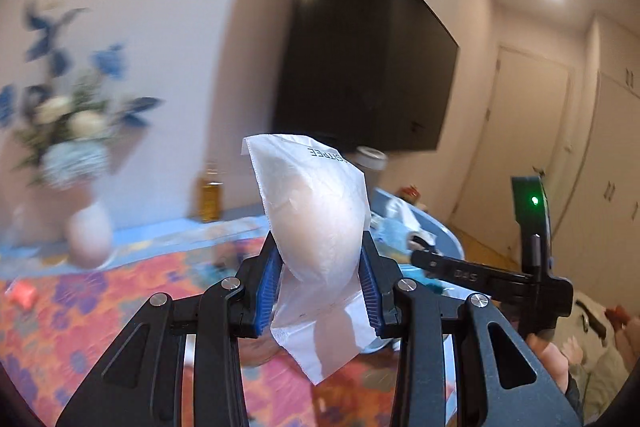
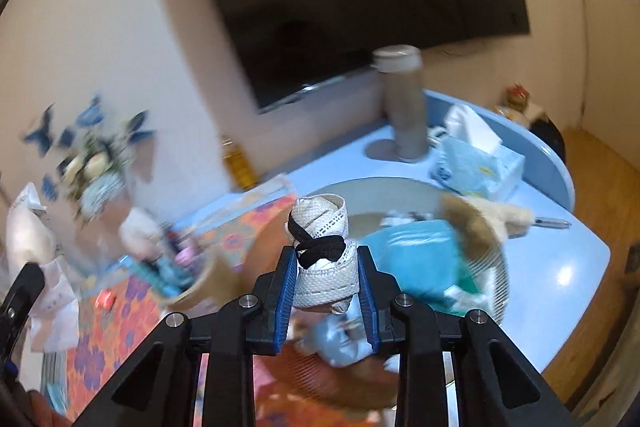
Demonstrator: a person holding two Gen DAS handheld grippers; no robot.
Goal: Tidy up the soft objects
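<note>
My left gripper (image 1: 318,263) is shut on a soft white pouch (image 1: 316,227) with a pale rounded pad inside, held up above the table. The pouch also shows at the far left of the right wrist view (image 2: 28,235). My right gripper (image 2: 326,279) is shut on a rolled white fabric bundle (image 2: 324,255) tied with a black band, held over a round basket (image 2: 496,267) that holds a teal packet (image 2: 416,251) and a tan plush toy (image 2: 480,219). Both views are motion-blurred.
A light blue table (image 2: 560,267) carries a floral orange cloth (image 1: 80,307), a tissue box (image 2: 476,163), a grey tumbler (image 2: 402,107), an oil bottle (image 1: 210,195) and a flower vase (image 1: 86,187). A black TV (image 1: 360,67) hangs on the wall behind.
</note>
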